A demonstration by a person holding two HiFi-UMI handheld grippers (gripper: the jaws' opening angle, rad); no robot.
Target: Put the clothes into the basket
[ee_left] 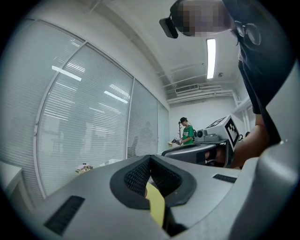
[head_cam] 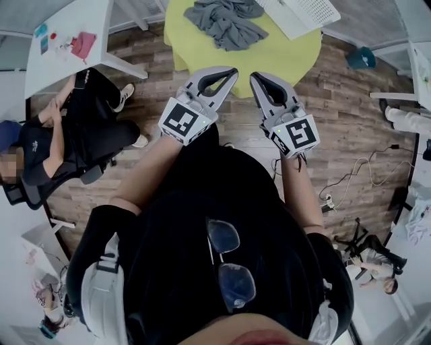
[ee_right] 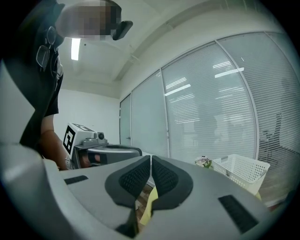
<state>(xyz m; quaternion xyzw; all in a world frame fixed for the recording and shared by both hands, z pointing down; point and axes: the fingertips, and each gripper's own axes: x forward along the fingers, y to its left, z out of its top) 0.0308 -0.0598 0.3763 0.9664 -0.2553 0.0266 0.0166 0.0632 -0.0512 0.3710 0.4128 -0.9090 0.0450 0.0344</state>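
You held both grippers level with their jaws pressed together on nothing: left gripper [head_cam: 232, 70], right gripper [head_cam: 254, 76]. The grey clothes [head_cam: 225, 23] lay crumpled straight ahead of the left jaws, apart from them, the heap spread crosswise; your left hand looked nearer. The white basket [head_cam: 303, 13] sat ahead-right of the right jaws, both on the yellow round table [head_cam: 283, 57] over wood floor [head_cam: 350, 128].
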